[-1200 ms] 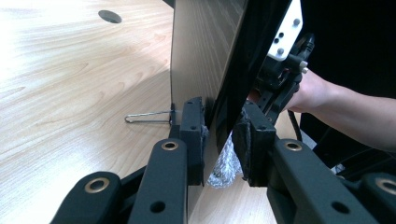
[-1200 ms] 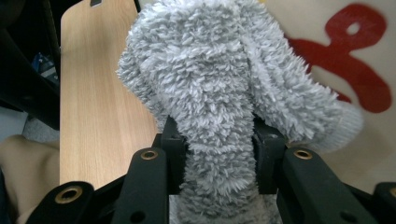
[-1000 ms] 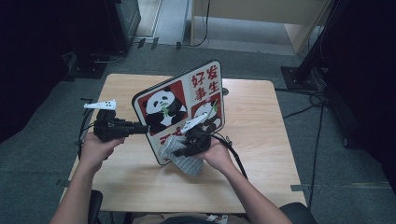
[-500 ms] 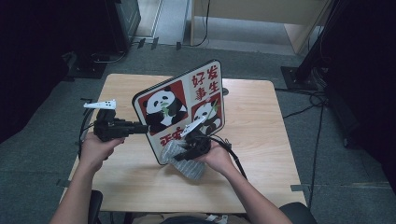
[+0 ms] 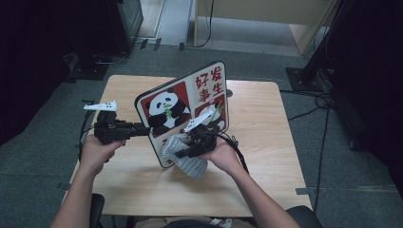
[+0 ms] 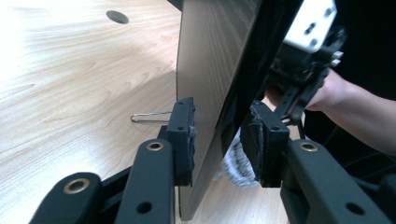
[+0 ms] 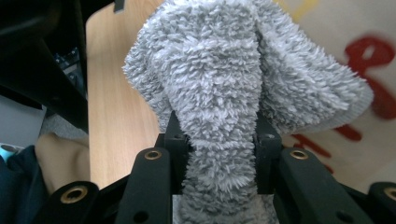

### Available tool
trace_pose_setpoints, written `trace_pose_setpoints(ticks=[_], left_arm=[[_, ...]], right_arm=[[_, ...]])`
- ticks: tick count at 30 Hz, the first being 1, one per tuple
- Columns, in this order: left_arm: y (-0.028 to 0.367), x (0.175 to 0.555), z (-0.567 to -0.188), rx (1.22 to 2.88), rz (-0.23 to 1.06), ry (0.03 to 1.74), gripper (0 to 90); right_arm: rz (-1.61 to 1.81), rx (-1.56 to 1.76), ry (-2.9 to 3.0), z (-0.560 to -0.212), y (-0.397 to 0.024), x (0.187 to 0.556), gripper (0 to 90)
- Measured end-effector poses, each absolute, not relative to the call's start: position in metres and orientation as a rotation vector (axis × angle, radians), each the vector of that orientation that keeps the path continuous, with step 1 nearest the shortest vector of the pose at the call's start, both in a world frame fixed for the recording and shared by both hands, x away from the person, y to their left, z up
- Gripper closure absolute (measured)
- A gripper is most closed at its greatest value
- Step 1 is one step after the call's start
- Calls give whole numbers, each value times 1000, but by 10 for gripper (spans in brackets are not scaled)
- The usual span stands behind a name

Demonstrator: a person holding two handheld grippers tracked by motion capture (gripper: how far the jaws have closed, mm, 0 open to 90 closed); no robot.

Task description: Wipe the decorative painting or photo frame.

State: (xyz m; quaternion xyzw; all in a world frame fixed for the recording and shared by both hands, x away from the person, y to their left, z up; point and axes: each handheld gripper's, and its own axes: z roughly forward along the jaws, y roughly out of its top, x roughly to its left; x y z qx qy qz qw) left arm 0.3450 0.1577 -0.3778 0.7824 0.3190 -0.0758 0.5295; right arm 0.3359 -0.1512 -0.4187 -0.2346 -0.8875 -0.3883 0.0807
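Risen slightly: right tongs (image 5: 183,153), clamped on grey fleece cloth (image 5: 186,154) against panda board (image 5: 183,102) standing mid-surface (image 5: 266,142); left tongs (image 6: 219,135) just opening, board edge between, one pad clear

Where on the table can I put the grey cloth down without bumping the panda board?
Bare tabletop lies right of the panda board, out to the right edge, and along the near edge in front of both hands. The far-left corner is free too. It is crowded in the middle, where the right gripper holds the grey cloth against the board.
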Motion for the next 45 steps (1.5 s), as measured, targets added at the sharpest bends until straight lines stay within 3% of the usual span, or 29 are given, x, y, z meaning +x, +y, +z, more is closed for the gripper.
trace_pose_setpoints(ticks=[26,45], left_arm=[[177,333,-379,1848,-179,787,726],[173,359,-378,1808,-173,767,745]], right_arm=[[-1301,-625,-2682,-311,-127,353,675],[-1408,-541,-2710,-239,-103,360,665]])
